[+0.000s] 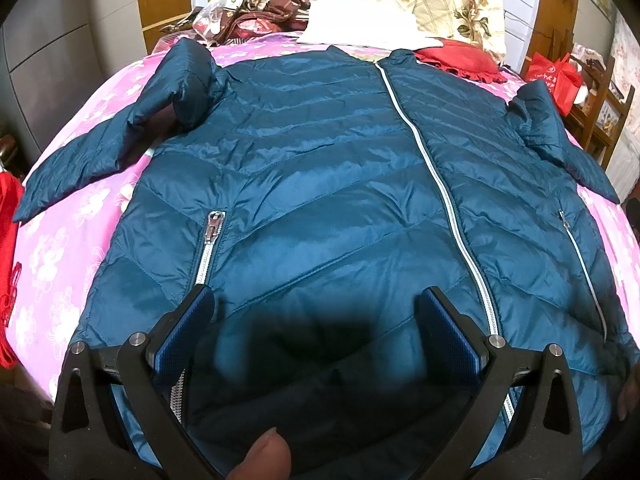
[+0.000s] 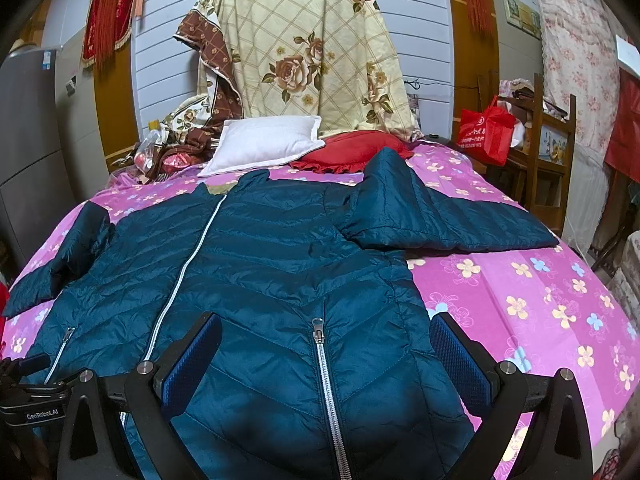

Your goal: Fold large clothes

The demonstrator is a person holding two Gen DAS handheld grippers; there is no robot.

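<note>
The jacket (image 1: 320, 168) is lying collar-away on the bed (image 2: 520, 288), its long axis running straight ahead; the left tool (image 1: 316, 312) and right tool (image 2: 326, 340) are both hovering open over its hem.

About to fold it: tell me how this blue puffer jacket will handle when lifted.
The jacket probably lifts light: thin quilted padding. Likely floppy, since its sleeve already lies bent over. The shiny shell looks slippery, so it may slide from the open left hand-held gripper.
</note>
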